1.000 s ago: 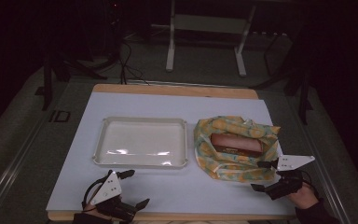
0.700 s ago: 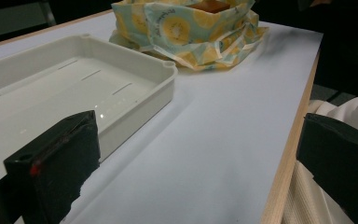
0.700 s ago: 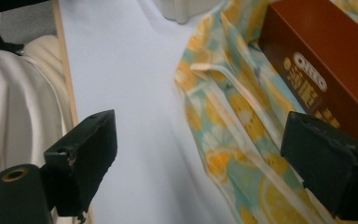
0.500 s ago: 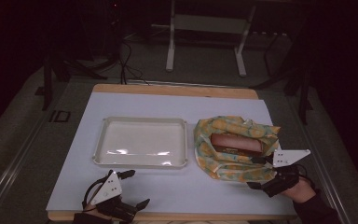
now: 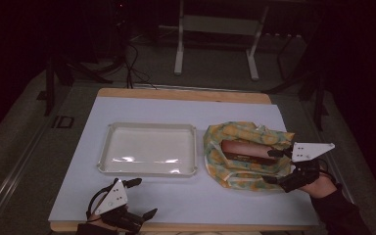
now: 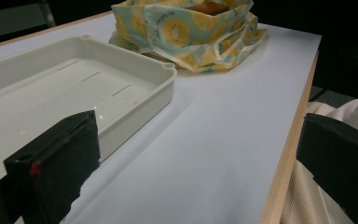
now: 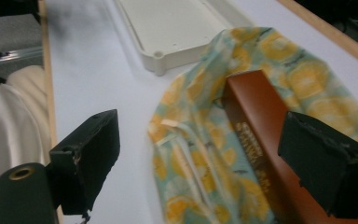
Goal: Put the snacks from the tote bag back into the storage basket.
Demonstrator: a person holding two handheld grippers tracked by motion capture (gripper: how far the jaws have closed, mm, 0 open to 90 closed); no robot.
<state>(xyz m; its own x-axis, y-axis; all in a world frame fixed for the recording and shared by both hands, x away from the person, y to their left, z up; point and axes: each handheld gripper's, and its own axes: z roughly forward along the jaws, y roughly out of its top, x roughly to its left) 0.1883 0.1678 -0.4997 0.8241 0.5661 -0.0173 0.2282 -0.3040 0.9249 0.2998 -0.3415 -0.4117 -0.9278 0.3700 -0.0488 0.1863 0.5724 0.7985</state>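
White tray [image 5: 148,149] empty; lemon-print bag [image 5: 245,154] holds brown box [image 5: 247,151].

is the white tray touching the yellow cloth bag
Apart. The high view shows a strip of bare table between the tray and the bag.

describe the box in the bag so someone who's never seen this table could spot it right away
On the white table, look right of the empty cream tray to the yellow lemon-print bag. Lying inside its open mouth is a long reddish-brown box, the one plain, hard-edged thing amid patterned cloth.
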